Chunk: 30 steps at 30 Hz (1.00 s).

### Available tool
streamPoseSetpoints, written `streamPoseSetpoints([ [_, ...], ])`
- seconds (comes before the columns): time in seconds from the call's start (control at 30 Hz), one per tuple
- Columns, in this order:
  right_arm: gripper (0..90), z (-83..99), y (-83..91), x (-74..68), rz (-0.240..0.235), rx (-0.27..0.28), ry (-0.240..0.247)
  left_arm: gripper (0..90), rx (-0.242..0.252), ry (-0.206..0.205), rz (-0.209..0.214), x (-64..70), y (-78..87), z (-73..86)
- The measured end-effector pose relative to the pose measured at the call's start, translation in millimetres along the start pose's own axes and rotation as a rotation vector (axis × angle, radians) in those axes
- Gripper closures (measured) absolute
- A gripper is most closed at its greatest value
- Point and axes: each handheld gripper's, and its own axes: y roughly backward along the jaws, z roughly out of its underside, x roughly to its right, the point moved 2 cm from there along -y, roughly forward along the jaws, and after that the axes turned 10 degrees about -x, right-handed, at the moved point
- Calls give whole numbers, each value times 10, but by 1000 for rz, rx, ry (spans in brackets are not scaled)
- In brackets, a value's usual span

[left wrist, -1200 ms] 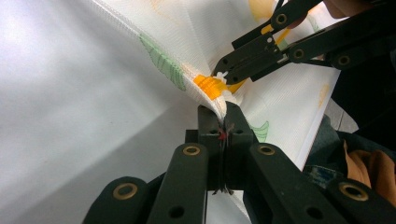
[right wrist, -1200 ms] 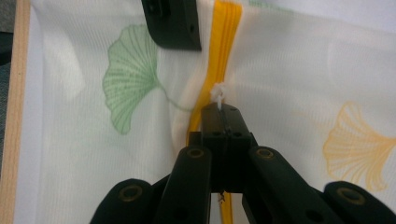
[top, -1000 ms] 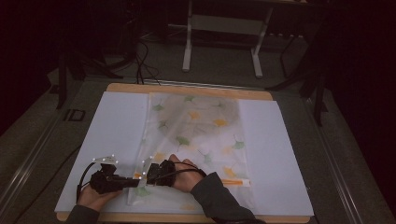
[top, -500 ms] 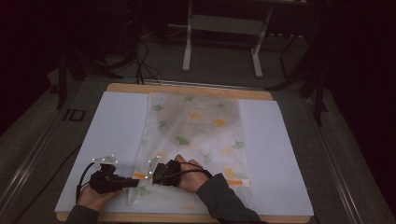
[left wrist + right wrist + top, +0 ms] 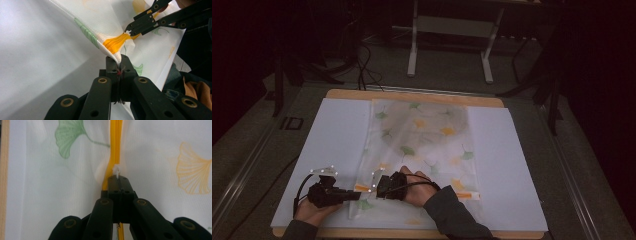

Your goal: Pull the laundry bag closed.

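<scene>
Leaf-print mesh bag (image 5: 422,135) on white sheet (image 5: 507,165), left gripper (image 5: 354,194) and right gripper (image 5: 379,186) at its near-left edge

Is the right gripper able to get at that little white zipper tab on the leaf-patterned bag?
Yes, it seems so: the right gripper looks shut on the white zipper tab of the orange zipper. Nothing blocks it; the left gripper pinches the bag edge beside it.

High view dim and grainy: surroundings near black from 9 through 12 to 3 o'clock, only the white table sheet (image 5: 332,135) catching light. Left gripper view bright; soft shadow on the sheet at 7 o'clock. Right gripper view evenly lit; jaws at 6 o'clock slightly soft.
</scene>
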Motion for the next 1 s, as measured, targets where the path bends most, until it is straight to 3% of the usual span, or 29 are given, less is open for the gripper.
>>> streamPoseSetpoints([
  [0.53,900,183,27,17,7,-14,-22,889,7,11,0,-7,21,10],
  [1.0,900,275,102,-10,38,-29,-6,889,11,8,0,-8,29,11],
])
